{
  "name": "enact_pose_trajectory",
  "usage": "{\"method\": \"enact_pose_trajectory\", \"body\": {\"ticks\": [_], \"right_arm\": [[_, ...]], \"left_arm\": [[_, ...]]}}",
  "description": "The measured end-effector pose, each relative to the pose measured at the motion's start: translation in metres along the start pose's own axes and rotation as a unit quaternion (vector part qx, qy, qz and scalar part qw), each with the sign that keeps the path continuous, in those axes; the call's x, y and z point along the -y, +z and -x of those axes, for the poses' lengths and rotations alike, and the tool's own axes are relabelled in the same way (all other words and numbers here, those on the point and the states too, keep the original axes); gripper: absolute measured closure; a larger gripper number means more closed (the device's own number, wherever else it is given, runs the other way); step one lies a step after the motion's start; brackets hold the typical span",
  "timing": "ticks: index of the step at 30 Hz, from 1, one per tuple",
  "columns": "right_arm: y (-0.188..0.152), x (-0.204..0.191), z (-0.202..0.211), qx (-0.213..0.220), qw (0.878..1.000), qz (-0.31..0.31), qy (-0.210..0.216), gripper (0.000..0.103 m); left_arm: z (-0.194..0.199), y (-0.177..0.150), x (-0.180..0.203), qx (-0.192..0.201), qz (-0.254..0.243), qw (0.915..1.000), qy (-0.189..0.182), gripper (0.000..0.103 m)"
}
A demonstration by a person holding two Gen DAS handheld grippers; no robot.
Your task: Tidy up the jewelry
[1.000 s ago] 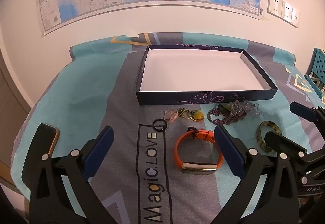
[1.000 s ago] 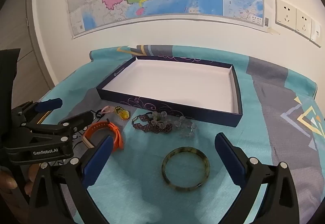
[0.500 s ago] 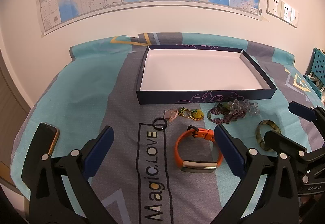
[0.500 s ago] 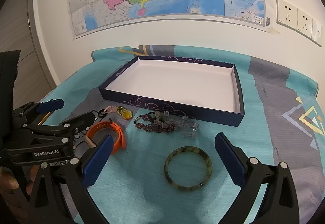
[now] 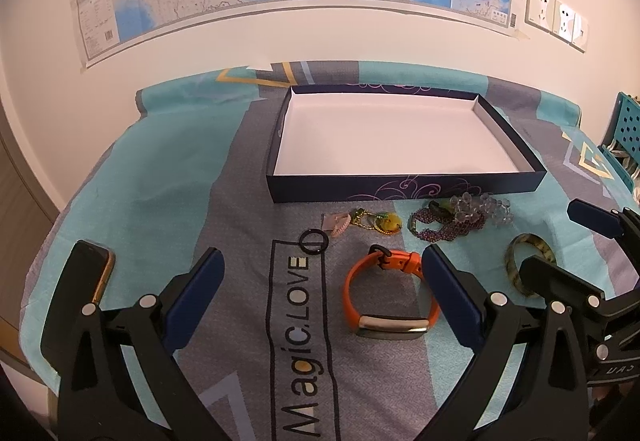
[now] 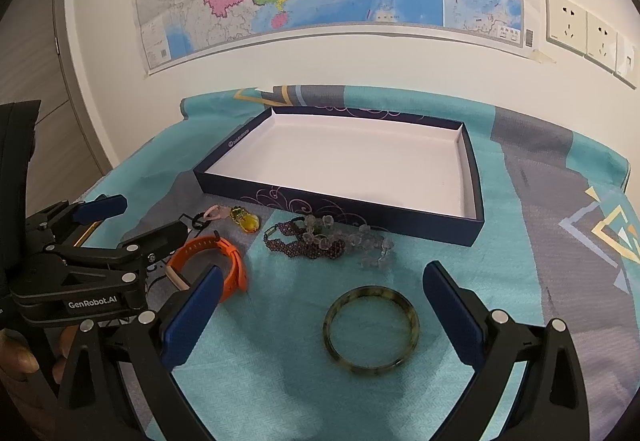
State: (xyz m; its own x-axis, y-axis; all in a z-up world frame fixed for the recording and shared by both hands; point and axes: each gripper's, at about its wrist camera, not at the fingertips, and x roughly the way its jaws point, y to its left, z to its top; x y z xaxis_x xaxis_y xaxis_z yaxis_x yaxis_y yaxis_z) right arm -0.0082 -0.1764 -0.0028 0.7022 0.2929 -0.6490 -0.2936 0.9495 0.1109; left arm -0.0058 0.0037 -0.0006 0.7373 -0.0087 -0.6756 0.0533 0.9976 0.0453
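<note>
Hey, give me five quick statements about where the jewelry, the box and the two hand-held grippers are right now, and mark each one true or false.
1. The dark blue box has nothing in it. True.
2. The orange wristband lies inside the box. False: it lies on the cloth, in front of the box.
3. The right hand-held gripper is open, with the mottled green bangle on the cloth between its fingers. True.
4. The left hand-held gripper is shut on the black ring. False: it is open and holds nothing; the ring lies on the cloth.
5. The purple beaded bracelet lies beside the clear beads, in front of the box. True.
</note>
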Motion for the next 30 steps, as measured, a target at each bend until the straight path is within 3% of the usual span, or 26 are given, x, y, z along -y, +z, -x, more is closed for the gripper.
{"method": "enact_pose_trajectory", "body": {"ticks": [30], "right_arm": [[0.0027,0.0012,-0.0050,-0.006,1.000,-0.003,0.010,0.006]], "left_arm": [[-0.0081,-0.0052,0.0013,-0.008,0.001,1.0000,-0.003,0.006]]}}
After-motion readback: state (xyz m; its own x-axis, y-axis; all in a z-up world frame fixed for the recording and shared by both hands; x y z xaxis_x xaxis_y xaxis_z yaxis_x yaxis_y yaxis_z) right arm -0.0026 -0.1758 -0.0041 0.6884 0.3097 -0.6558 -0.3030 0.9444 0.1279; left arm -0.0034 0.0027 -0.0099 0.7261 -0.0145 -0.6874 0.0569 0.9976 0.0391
